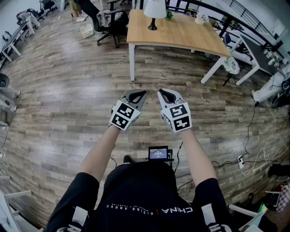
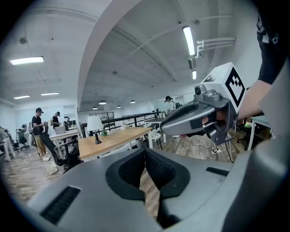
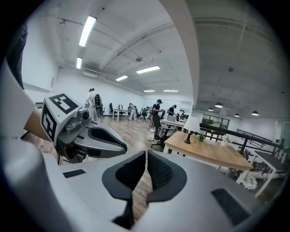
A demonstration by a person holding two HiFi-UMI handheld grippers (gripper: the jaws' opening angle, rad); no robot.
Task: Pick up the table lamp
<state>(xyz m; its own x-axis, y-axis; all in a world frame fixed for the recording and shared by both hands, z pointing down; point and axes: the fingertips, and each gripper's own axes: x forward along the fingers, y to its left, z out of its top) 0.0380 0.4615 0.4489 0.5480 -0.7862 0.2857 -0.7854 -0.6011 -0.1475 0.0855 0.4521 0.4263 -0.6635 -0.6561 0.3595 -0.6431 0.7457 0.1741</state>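
Note:
The table lamp (image 1: 155,11) has a white shade and a dark stem and base. It stands near the far left end of a wooden table (image 1: 186,35) across the room. Both gripper views show it small and distant: the lamp (image 2: 94,125) in the left one, the lamp (image 3: 191,125) in the right one. My left gripper (image 1: 137,95) and right gripper (image 1: 165,94) are held side by side over the wood floor, well short of the table. Both are shut with nothing between the pads, as the left gripper (image 2: 145,157) and right gripper (image 3: 146,159) show close up.
A black office chair (image 1: 111,25) stands left of the table, with a small plant (image 1: 169,15) beside the lamp. White desks (image 1: 253,54) stand at the right. Cables and a power strip (image 1: 241,161) lie on the floor at right. People (image 2: 38,124) stand far off.

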